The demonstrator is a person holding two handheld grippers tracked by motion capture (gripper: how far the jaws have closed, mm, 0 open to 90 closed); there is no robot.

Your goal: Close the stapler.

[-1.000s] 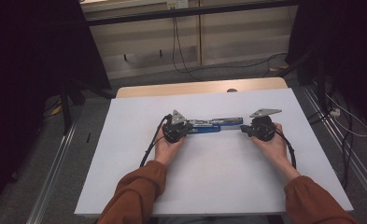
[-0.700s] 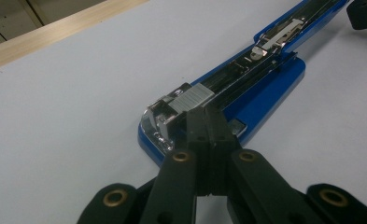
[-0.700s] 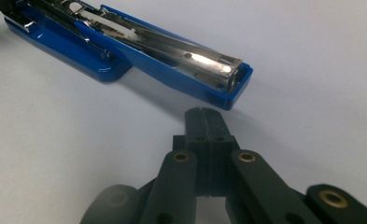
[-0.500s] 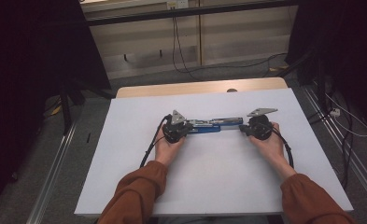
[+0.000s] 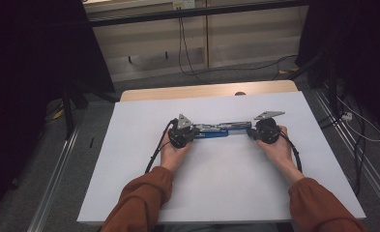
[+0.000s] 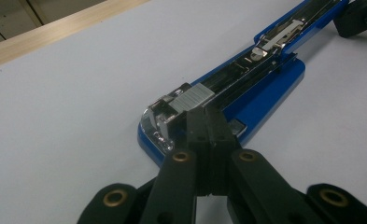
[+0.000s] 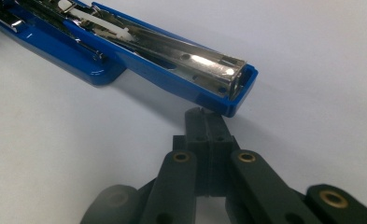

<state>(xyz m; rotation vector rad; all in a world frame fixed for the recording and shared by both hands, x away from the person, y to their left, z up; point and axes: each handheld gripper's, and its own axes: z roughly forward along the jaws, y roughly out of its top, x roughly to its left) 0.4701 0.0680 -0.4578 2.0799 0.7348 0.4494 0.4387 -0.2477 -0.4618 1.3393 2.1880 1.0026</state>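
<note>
white table (image 5: pixel 129 183) (grey floor (image 5: pixel 33 193) around)

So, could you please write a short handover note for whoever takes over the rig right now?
Left tool: jaws shut, tips on the metal front end of the blue stapler.
Right tool: jaws shut, at the tip of the swung-open top arm.
Stapler lies opened out flat, mid-table, between both tools.
Done: stapler opened.
Left: likely reloading or closing it; neither is begun.

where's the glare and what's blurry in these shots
Right gripper view: bright glare on the stapler's metal channel, soft shadow under its blue arm, right gripper base blurred. Left gripper view: small glints on the stapler's chrome head, left gripper knuckles soft at the bottom edge. High view: table evenly lit, surroundings dark.
</note>
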